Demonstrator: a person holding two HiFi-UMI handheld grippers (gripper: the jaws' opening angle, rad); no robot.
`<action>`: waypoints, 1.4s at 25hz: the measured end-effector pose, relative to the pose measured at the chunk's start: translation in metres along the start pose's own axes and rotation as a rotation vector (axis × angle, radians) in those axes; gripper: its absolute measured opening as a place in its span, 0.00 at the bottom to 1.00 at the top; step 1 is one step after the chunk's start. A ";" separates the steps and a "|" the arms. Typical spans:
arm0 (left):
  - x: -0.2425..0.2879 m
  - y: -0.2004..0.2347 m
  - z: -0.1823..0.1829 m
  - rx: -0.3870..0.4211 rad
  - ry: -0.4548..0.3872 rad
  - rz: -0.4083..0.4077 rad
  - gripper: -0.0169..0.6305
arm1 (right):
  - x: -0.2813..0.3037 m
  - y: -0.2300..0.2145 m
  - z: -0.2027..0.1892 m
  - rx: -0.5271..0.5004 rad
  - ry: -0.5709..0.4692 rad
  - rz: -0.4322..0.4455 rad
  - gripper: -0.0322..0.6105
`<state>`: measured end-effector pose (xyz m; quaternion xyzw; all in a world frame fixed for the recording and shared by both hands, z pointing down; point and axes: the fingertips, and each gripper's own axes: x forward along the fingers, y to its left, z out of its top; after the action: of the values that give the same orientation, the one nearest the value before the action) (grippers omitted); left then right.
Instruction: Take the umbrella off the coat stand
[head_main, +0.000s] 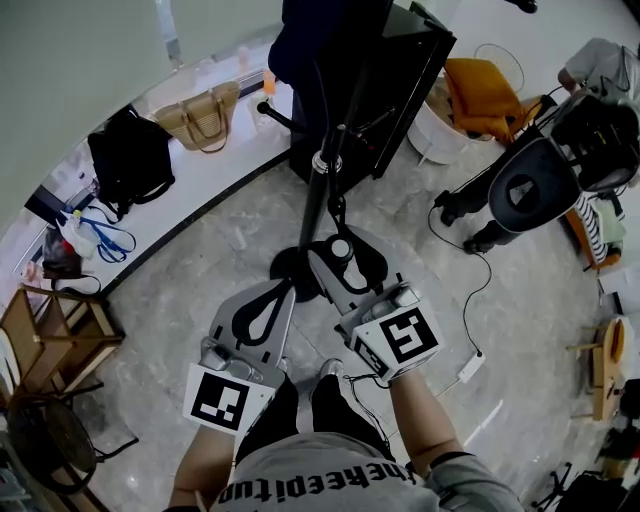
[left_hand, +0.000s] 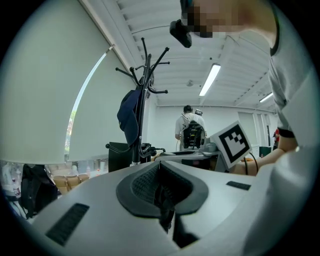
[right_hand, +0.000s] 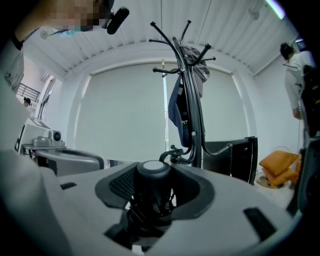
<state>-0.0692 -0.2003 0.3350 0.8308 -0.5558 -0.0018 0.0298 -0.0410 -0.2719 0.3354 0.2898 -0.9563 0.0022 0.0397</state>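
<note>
The right gripper (head_main: 343, 262) is clamped on a folded black umbrella (right_hand: 153, 170). Its jaws close around the body just below the round pale end cap, which points up at the head camera. Gripping that high probably stops the short umbrella from swinging or slipping through. The left gripper (head_main: 280, 292) sits beside it at 9 o'clock, jaws pressed together with nothing between them. It looks idle, since one grip is enough for so light a load. Both tools are held low in front of the person's body.

At 12 o'clock from them rises the coat stand (head_main: 322, 190), its pole close to the umbrella in the head view. I cannot tell whether the two touch. A dark blue garment (right_hand: 176, 107) hangs from its upper hooks. The umbrella hangs on no hook, so I judge it lifted free and the task nearly done. Only carrying it clear of the pole seems to remain.
</note>
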 end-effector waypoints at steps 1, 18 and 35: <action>0.000 0.000 0.001 0.002 -0.002 -0.008 0.05 | -0.001 0.001 0.001 0.000 -0.002 -0.009 0.37; 0.022 -0.011 0.028 0.044 -0.046 -0.183 0.05 | -0.047 -0.015 0.029 0.009 -0.031 -0.220 0.37; 0.062 -0.036 0.049 0.088 -0.109 -0.311 0.05 | -0.119 -0.046 0.042 0.001 -0.049 -0.452 0.37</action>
<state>-0.0143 -0.2464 0.2857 0.9060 -0.4208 -0.0269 -0.0373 0.0798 -0.2451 0.2839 0.4967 -0.8677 -0.0132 0.0159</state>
